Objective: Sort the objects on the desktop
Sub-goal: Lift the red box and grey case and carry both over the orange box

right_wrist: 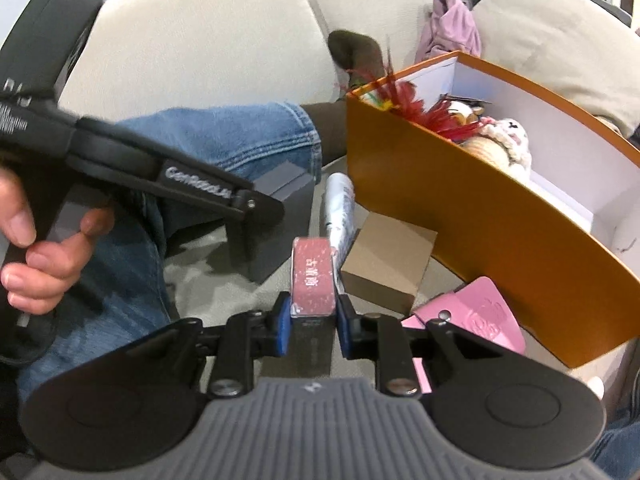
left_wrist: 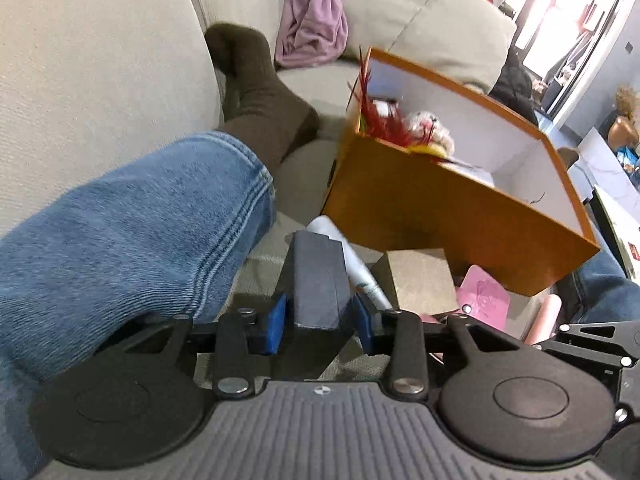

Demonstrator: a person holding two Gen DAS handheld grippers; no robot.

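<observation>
Sofa [left_wrist: 100, 64] fills most of both views, beige cushions from 9 to 1 o'clock. My leg in blue jeans [left_wrist: 120, 240] lies across it at 8 o'clock in the L view, brown sock [left_wrist: 260, 100] toward 11. Purple cloth [left_wrist: 312, 28] bunched at 12 on the seat back.

Orange box [left_wrist: 440, 216], white inside, sits at 2–3 o'clock of my tongs, tilted in view. Inside it: red feathers [left_wrist: 384, 120] and a knitted plush toy [left_wrist: 432, 124] at the far-left corner.

Dark grey box [left_wrist: 316, 280] is in my L gripper [left_wrist: 320, 316]. Blue pads sit against both its sides, so gripping it. No earlier pic, can't say more on jaw motion. In the R view the same grey box [right_wrist: 280, 208] shows at 10 o'clock under the L tool's black finger, my L hand [right_wrist: 36, 248] on the handle at 9.

Brown cardboard cube [left_wrist: 416, 280] just R of the grey box, near the orange box's front wall. Pink flat card [left_wrist: 484, 296] w/ embossed pattern at 3 o'clock, partly under the orange box edge. White tube [left_wrist: 352, 256] lies btwn grey box and cube, pointing to 11.

R gripper [right_wrist: 313, 316] is clamped on a small pink box [right_wrist: 312, 276] w/ printed characters; pads touch both sides. Tube [right_wrist: 340, 208] just beyond it at 12, cube [right_wrist: 388, 264] at 1.
</observation>
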